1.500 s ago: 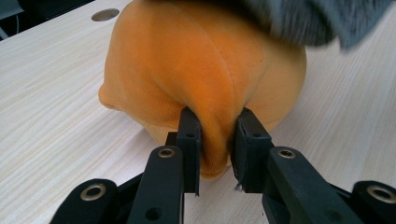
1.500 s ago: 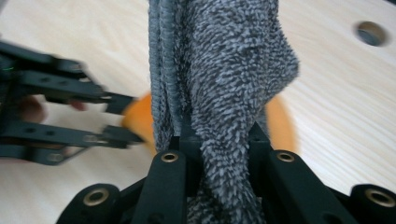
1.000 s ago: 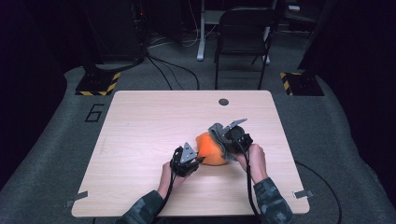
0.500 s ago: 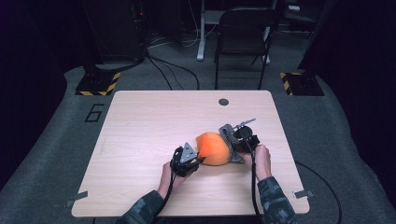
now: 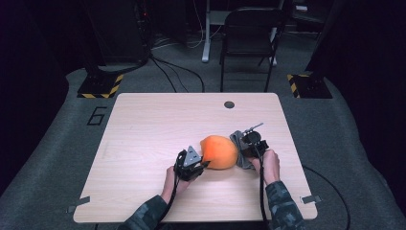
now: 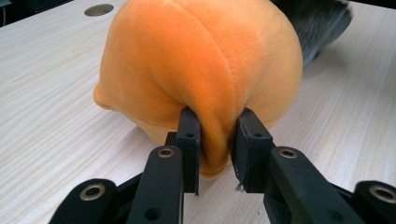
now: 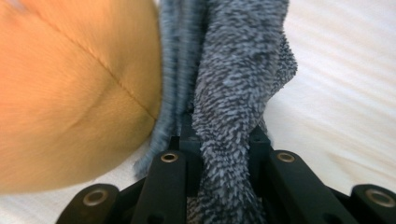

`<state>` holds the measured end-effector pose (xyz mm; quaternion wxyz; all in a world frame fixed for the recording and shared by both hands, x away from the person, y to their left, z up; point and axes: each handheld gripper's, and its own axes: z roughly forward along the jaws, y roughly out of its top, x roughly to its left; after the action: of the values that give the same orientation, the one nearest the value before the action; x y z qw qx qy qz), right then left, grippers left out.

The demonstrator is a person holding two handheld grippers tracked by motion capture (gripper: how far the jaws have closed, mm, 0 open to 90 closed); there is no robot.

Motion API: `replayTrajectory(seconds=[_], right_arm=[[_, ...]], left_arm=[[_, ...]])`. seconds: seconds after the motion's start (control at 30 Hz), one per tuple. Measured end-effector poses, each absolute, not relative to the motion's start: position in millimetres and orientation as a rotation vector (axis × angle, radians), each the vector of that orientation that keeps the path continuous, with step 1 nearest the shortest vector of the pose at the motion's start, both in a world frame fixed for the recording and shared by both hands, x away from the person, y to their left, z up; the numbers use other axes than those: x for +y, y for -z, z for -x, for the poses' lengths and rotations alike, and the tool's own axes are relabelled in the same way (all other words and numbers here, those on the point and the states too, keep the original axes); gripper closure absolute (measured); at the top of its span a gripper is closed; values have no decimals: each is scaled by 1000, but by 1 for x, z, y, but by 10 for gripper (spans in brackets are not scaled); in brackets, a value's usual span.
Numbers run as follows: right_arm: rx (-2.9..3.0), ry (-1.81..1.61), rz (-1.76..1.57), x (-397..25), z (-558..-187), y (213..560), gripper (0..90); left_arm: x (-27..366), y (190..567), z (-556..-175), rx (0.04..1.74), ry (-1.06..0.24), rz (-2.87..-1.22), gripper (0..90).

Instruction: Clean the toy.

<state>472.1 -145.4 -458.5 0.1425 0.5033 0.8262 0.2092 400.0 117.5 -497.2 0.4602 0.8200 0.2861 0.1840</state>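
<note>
Tongs: left pinch orange plush | right pinch grey fabric | table bare leftward

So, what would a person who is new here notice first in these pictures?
First, the bright orange plush toy lying right of the middle of the pale wooden table. The left gripper pinches a fold of its orange fabric, and the right gripper is shut on the grey fuzzy cloth at the toy's other side.
</note>
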Motion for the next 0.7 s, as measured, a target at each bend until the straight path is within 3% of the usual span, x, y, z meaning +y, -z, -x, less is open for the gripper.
replayTrajectory(seconds=[0.23,0.43,0.7], right_arm=[[2355,-809,-1262,-125,-444,399,753],[2431,-701,-1147,-88,-439,418,756],[2417,-734,-1148,-91,-445,427,758]], left_arm=[[118,497,-400,705,-458,-2017,735],[119,499,-401,713,-456,-2024,717],[123,500,-403,702,-469,-2033,477]])
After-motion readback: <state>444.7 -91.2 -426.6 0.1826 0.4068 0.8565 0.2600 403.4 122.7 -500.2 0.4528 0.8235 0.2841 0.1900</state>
